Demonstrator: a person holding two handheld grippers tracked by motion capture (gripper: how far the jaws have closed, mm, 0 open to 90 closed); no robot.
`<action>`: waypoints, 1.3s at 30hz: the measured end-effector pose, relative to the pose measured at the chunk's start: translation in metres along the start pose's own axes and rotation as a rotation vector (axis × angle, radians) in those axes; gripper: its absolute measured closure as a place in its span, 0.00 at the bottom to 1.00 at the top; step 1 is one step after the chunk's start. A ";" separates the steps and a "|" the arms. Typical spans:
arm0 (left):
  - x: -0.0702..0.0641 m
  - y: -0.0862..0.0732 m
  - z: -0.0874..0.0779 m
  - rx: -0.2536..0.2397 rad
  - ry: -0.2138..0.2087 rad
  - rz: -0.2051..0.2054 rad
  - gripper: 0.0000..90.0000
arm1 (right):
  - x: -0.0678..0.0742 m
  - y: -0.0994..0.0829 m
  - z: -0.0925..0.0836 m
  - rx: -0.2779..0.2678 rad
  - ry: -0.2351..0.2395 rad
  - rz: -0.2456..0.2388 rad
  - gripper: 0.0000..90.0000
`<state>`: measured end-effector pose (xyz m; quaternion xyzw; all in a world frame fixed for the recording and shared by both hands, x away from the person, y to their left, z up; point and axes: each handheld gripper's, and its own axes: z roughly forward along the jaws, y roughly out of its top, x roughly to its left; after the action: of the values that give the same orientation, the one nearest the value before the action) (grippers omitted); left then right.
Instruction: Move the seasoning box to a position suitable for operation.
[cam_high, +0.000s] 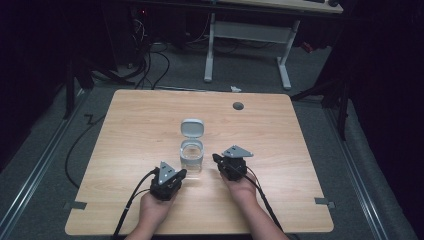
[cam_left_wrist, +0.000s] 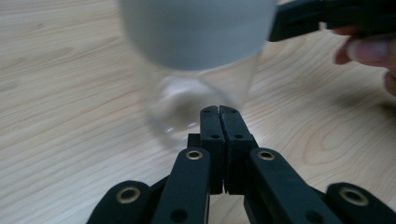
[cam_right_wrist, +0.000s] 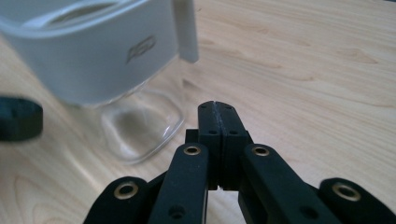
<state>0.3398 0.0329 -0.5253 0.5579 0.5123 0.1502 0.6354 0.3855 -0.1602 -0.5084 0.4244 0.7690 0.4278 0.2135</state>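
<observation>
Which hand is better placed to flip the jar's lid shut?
Probably the right tool. The open lid stands at the jar's far side, and in the right gripper view its flap hangs close by.

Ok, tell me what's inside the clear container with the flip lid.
The clear container looks empty: the wood table shows through its walls and base. Its grey collar hides the upper part.

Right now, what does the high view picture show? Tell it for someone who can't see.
A clear container with a grey collar and its flip lid open stands mid-way on a wooden table. A person's left gripper and right gripper, both shut, rest on either side of it.
</observation>
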 end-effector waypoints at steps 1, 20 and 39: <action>-0.005 -0.003 0.006 -0.001 -0.008 0.003 0.99 | -0.004 0.004 0.002 -0.001 -0.006 0.014 1.00; -0.006 -0.011 0.014 -0.030 -0.001 0.007 0.99 | -0.021 0.067 0.018 -0.071 -0.015 0.008 1.00; -0.003 -0.009 0.012 -0.029 0.011 -0.034 0.99 | -0.009 0.107 0.018 -0.129 0.020 -0.032 1.00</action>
<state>0.3453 0.0206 -0.5329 0.5388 0.5231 0.1499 0.6431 0.4525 -0.1300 -0.4288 0.3931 0.7487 0.4772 0.2392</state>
